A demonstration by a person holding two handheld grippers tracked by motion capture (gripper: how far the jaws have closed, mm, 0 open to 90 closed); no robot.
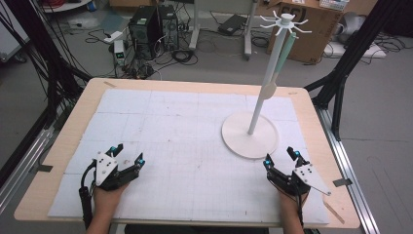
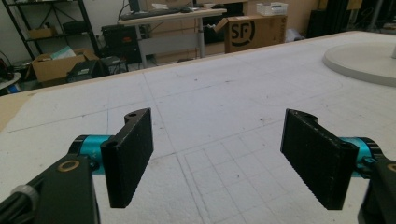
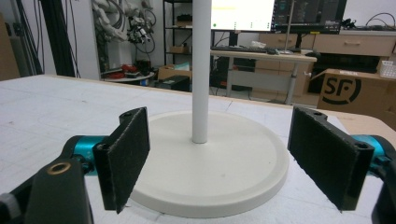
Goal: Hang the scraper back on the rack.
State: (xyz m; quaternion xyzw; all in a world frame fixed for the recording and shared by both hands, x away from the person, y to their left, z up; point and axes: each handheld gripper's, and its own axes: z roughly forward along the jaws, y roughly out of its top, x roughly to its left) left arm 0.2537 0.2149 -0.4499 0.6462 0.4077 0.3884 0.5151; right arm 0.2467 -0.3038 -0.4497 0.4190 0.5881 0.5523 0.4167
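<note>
The left tongs point(image 1: 127, 154) rested on the bench point(image 1: 63, 146), jaws spread wide and empty. The right tongs point(image 1: 279, 157), equally agape and empty, faced the white stand point(image 1: 250, 134) just beyond. It looked rigid, bottom-heavy and smooth; the thin pole point(image 3: 201, 70) seemed the best hold.

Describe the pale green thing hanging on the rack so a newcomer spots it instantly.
Start at the white foam-covered table, then find the white stand with the round base on its right half. Follow the pole up to the spoked crown: the slim pale green rod hangs there beside the pole, the stand's sole coloured part.
</note>
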